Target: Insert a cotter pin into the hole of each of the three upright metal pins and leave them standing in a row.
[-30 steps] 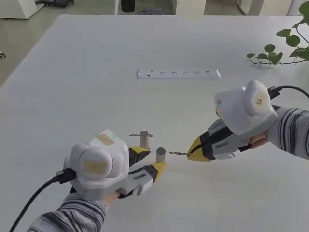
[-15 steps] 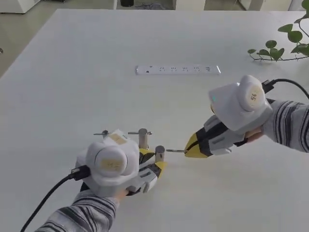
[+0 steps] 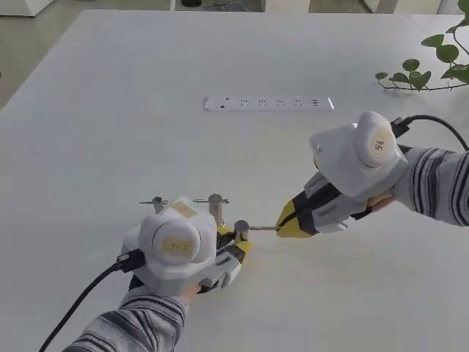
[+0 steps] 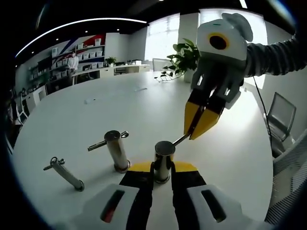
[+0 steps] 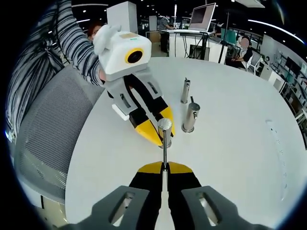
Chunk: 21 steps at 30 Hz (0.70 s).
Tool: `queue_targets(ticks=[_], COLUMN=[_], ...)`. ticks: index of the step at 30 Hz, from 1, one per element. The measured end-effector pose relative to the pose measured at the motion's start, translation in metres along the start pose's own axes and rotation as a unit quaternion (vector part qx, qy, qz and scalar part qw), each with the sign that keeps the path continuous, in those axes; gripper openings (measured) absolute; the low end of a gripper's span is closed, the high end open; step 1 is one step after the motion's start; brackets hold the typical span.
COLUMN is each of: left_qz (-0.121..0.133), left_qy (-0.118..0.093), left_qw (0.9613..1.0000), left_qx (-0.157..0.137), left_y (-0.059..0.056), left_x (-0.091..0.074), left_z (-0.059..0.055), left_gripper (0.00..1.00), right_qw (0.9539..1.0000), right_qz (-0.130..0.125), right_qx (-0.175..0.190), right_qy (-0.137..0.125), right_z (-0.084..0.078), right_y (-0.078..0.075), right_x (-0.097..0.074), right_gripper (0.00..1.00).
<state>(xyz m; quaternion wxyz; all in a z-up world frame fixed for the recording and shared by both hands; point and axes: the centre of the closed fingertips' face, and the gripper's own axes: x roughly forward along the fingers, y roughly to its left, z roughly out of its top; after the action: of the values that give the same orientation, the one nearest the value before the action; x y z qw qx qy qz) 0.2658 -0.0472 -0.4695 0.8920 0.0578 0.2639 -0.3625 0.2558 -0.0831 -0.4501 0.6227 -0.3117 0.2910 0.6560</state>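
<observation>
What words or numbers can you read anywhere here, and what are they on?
"54", turned sideways: round white cap behind the right tongs.
Tan sticker on the cap behind the left tongs: digits too blurred to read.
Power strip: markings too small to read.

White rounded housings [image 3: 176,246], black-and-yellow jaws and black cables [image 3: 79,299] mark the left gripper [image 3: 233,239] and right gripper [image 3: 283,222]; sleeves [image 3: 437,183] are grey-striped.
</observation>
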Motion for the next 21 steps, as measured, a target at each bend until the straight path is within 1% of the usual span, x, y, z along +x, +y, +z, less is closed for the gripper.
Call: queue_targets(ticks=[5, 9, 12, 16, 21], left_qz=[-0.001, -0.01, -0.012, -0.015, -0.02], left_qy=[0.0, 0.001, 0.001, -0.001, -0.004], left_qw=[1.0, 0.9997, 0.9995, 0.9995, 0.9996], left_qx=[0.006, 0.021, 0.028, 0.029, 0.02], left_y=[0.0, -0.001, 0.0, 0.0, -0.001], left_x=[0.0, 0.0, 0.0, 0.0, 0.001], left_z=[0.0, 0.0, -0.001, -0.001, -0.001], left_gripper=[0.1, 0.1, 0.1, 0.1, 0.1], right_qw=[1.0, 0.9999, 0.9998, 0.9997, 0.9996], right_qz=[0.001, 0.003, 0.004, 0.008, 0.01], right_qx=[-0.005, -0.014, -0.021, -0.025, -0.028], right_qy=[0.0, 0.002, 0.006, 0.003, 0.0], right_z=[0.003, 0.005, 0.005, 0.007, 0.011], right_y=[0.001, -0.002, -0.003, -0.001, 0.0], right_x=[0.001, 0.003, 0.004, 0.003, 0.003], right_gripper=[0.0, 0.0, 0.0, 0.0, 0.0])
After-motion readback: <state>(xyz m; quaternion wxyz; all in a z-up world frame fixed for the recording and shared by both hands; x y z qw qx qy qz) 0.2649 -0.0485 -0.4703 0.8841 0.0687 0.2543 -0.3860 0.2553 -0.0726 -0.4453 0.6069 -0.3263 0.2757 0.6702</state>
